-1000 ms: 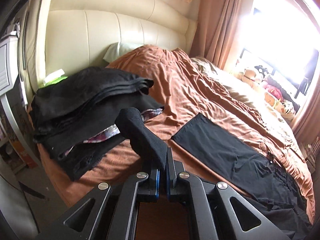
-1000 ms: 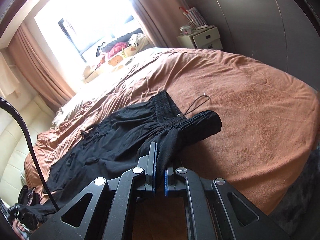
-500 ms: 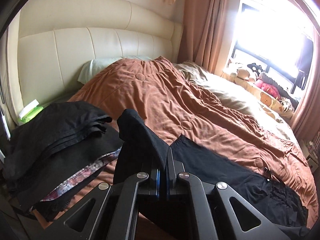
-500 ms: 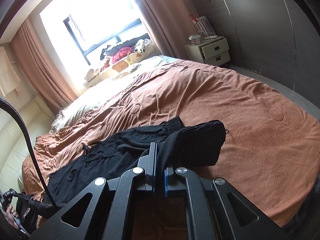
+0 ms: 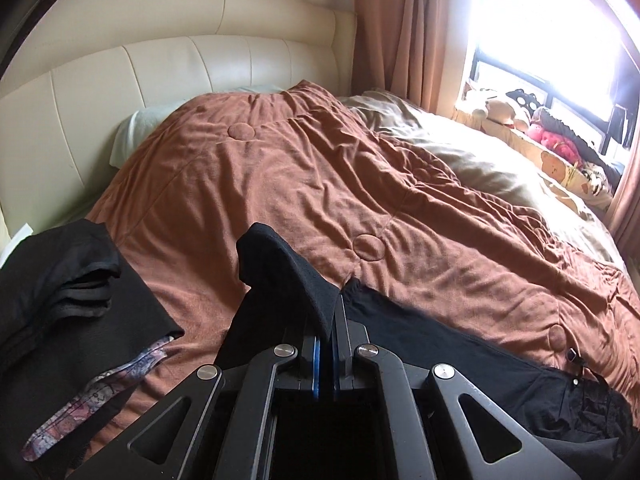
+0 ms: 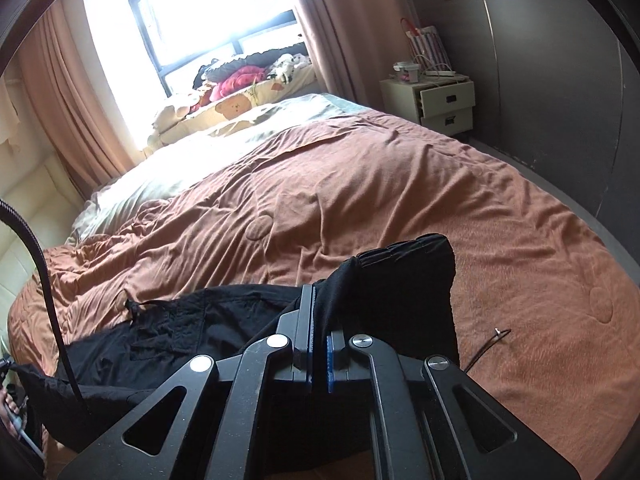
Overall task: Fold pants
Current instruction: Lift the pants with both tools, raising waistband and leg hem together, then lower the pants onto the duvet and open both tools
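Note:
Black pants (image 5: 460, 356) stretch across the near side of the brown bedspread (image 5: 320, 184). In the left wrist view my left gripper (image 5: 327, 320) is shut on the leg end, whose cloth (image 5: 280, 268) stands up in a peak above the jaws. In the right wrist view my right gripper (image 6: 320, 320) is shut on the gathered waistband (image 6: 404, 264), lifted off the bedspread (image 6: 400, 184). The rest of the pants (image 6: 176, 328) hangs and drags between both grips. A drawstring end (image 6: 490, 342) trails on the cover at the right.
A pile of folded dark clothes (image 5: 68, 300) with a patterned edge lies at the left by the cream headboard (image 5: 160, 80). Beige bedding (image 5: 480, 156) and toys (image 5: 552, 136) lie under the bright window. A white nightstand (image 6: 436, 100) stands by the grey wall.
Both grippers have carried their ends of the pants further over the bed toward the window side. The clothes pile has slid toward the left edge of the left view; the waistband is lifted higher.

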`<action>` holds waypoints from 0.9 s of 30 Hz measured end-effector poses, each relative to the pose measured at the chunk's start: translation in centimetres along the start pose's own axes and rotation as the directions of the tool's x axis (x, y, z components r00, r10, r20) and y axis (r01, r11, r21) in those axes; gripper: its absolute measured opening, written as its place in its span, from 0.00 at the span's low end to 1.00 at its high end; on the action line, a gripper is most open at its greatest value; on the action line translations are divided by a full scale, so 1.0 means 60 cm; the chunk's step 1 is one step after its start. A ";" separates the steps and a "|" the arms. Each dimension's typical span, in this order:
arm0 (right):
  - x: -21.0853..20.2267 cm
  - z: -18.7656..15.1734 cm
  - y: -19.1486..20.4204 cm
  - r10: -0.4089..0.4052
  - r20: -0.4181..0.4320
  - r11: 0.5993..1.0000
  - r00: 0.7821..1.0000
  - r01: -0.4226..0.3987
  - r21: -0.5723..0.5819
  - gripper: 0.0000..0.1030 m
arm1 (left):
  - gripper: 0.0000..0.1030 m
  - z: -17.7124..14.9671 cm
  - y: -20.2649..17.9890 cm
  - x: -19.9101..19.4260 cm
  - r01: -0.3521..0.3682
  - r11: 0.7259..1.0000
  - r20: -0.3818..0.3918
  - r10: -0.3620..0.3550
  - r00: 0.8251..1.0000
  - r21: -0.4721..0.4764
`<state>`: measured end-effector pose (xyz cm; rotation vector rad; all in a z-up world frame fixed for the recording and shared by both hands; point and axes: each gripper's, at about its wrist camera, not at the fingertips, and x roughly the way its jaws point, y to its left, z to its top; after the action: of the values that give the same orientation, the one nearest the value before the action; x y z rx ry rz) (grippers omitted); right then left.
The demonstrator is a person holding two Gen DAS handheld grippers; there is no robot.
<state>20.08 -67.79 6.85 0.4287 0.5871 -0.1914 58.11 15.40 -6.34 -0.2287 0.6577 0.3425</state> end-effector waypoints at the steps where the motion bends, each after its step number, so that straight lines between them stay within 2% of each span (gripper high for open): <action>1: 0.020 0.006 0.005 -0.010 -0.012 1.000 1.000 0.010 -0.005 0.01 | 0.04 0.003 -0.008 0.018 -0.004 1.000 -0.010 0.004 1.000 0.007; 10: 0.178 0.043 0.033 -0.092 -0.093 0.995 0.991 0.088 -0.048 0.01 | 0.04 0.013 -0.083 0.158 -0.026 0.997 -0.076 0.031 0.997 0.069; 13: 0.220 0.056 0.037 -0.124 -0.104 0.991 0.987 0.118 -0.067 0.01 | 0.04 0.013 -0.115 0.198 -0.044 0.992 -0.084 0.054 0.995 0.119; 17: 0.268 0.063 0.035 -0.138 -0.122 0.989 0.983 0.131 -0.061 0.01 | 0.04 0.011 -0.138 0.245 -0.048 0.990 -0.115 0.064 0.991 0.135; 20: 0.303 0.062 0.049 -0.146 -0.156 0.985 0.977 0.128 -0.117 0.02 | 0.06 0.004 -0.154 0.272 -0.041 0.984 -0.150 0.067 0.986 0.172; 21: 0.314 0.061 0.049 -0.140 -0.175 0.984 0.974 0.118 -0.133 0.04 | 0.12 0.001 -0.157 0.275 -0.043 0.980 -0.157 0.074 0.985 0.192; 22: 0.319 0.060 0.049 -0.128 -0.194 0.985 0.973 0.102 -0.137 0.13 | 0.20 -0.002 -0.159 0.276 -0.042 0.976 -0.165 0.078 0.983 0.212; 23: 0.319 0.060 0.048 -0.108 -0.206 0.988 0.973 0.082 -0.131 0.32 | 0.48 -0.003 -0.158 0.274 -0.035 0.974 -0.168 0.073 0.983 0.222; 24: 0.313 0.061 0.046 -0.087 -0.203 0.990 0.975 0.062 -0.123 0.45 | 0.80 -0.003 -0.155 0.270 -0.028 0.973 -0.166 0.067 0.984 0.228; 25: 0.301 0.063 0.044 -0.062 -0.186 0.992 0.981 0.040 -0.122 0.65 | 0.89 -0.001 -0.148 0.258 -0.026 0.973 -0.142 0.060 0.988 0.230; 27: 0.275 0.066 0.041 -0.025 -0.161 0.991 0.987 0.003 -0.137 0.72 | 0.93 0.007 -0.136 0.235 -0.019 0.970 -0.088 0.041 0.995 0.243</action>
<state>36.28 -68.25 1.20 0.3088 0.7589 -0.1291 71.86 11.38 -14.10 -0.0008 0.7882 0.2786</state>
